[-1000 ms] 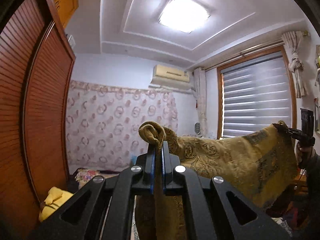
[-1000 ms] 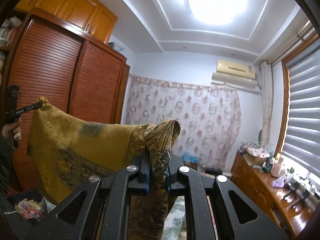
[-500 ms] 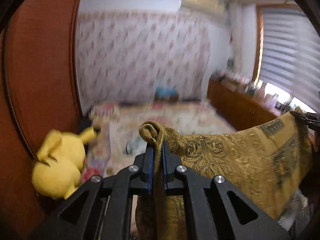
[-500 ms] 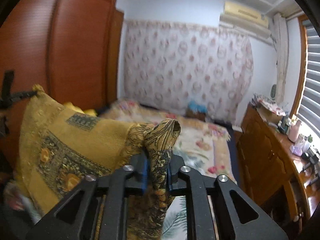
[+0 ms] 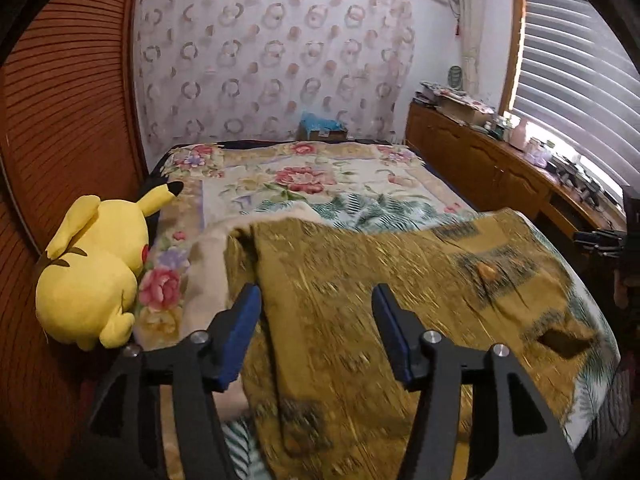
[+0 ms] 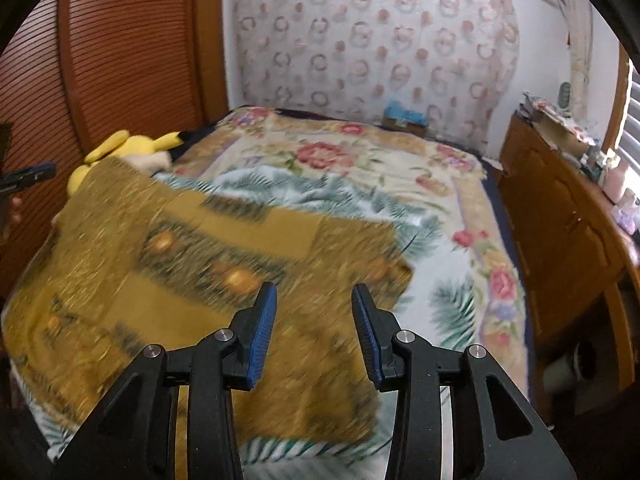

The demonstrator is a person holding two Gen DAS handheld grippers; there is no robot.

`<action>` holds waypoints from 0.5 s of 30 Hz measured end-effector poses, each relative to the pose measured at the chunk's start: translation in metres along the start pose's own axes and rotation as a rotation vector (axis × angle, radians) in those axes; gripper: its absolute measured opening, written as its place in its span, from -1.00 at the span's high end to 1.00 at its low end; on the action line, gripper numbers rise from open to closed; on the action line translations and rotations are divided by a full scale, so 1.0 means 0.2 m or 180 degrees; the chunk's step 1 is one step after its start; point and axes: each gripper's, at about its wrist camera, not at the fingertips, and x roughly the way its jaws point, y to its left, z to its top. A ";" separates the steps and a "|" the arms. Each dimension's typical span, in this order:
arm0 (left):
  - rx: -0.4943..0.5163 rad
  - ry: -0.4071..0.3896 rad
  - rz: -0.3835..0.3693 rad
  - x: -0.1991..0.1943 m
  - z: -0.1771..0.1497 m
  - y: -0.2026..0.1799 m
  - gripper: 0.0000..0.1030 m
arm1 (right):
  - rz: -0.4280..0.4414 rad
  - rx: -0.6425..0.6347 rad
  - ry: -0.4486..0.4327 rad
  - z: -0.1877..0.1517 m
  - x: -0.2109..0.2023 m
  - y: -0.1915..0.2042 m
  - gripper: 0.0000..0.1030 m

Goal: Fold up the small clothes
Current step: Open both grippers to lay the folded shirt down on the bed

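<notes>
A mustard-yellow patterned cloth (image 5: pixel 380 300) lies spread and blurred with motion on the floral bed (image 5: pixel 304 184); it also fills the left half of the right wrist view as the same cloth (image 6: pixel 168 264). My left gripper (image 5: pixel 316 300) hangs over its near left part, jaws opening, nothing pressed between the blue pads. My right gripper (image 6: pixel 314 300) is above the cloth's near right part, jaws also opening and free of the fabric. Each gripper shows at the edge of the other's view: the right gripper (image 5: pixel 600 238) and the left gripper (image 6: pixel 28 174).
A yellow plush toy (image 5: pixel 92 272) lies at the bed's left edge against the brown slatted wardrobe (image 5: pixel 60 120). A pale cream garment (image 5: pixel 208 272) lies under the cloth's left edge. A wooden sideboard (image 5: pixel 500 168) with small items runs along the right, under the window blind.
Both grippers held the cloth's corners up high, then came down toward the bed and let go. The cloth has dropped onto the bedspread and both pairs of jaws have spread apart.
</notes>
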 end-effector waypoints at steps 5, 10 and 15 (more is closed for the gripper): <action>0.0012 0.0077 -0.0110 -0.09 -0.14 -0.09 -0.12 | 0.0218 -0.0067 0.0011 -0.17 -0.11 0.20 0.25; -0.0044 0.0208 -0.0181 -0.12 -0.34 -0.19 -0.12 | 0.0419 -0.0027 0.0033 -0.27 -0.17 0.33 0.24; -0.0030 0.0379 -0.0147 -0.08 -0.48 -0.24 -0.13 | 0.0604 -0.0051 0.0056 -0.32 -0.17 0.48 0.23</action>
